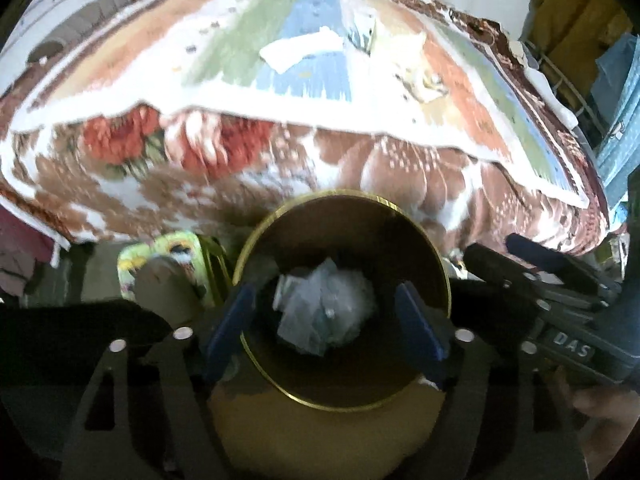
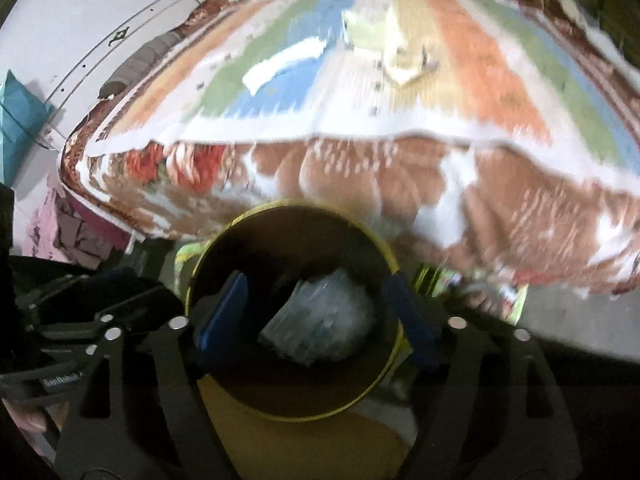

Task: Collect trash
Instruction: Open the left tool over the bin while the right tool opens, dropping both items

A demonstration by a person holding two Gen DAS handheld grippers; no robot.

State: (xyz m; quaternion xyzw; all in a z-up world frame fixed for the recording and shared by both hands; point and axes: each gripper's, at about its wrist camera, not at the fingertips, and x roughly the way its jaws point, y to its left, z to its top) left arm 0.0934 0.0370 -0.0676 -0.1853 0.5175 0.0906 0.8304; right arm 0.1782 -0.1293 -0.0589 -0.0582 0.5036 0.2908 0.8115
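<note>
A round gold-rimmed bin stands on the floor below the bed's edge and holds crumpled clear and white trash. My left gripper hovers open over the bin's mouth with nothing between its blue pads. My right gripper is also open above the same bin, over the trash. On the bed lie a white paper or tissue, also in the right wrist view, and a pale yellowish wrapper, also in the right wrist view.
The bed has a striped pastel mat over a brown floral blanket. A green patterned box sits left of the bin. The right gripper's body shows at the right. A metal rack with blue cloth stands at the far right.
</note>
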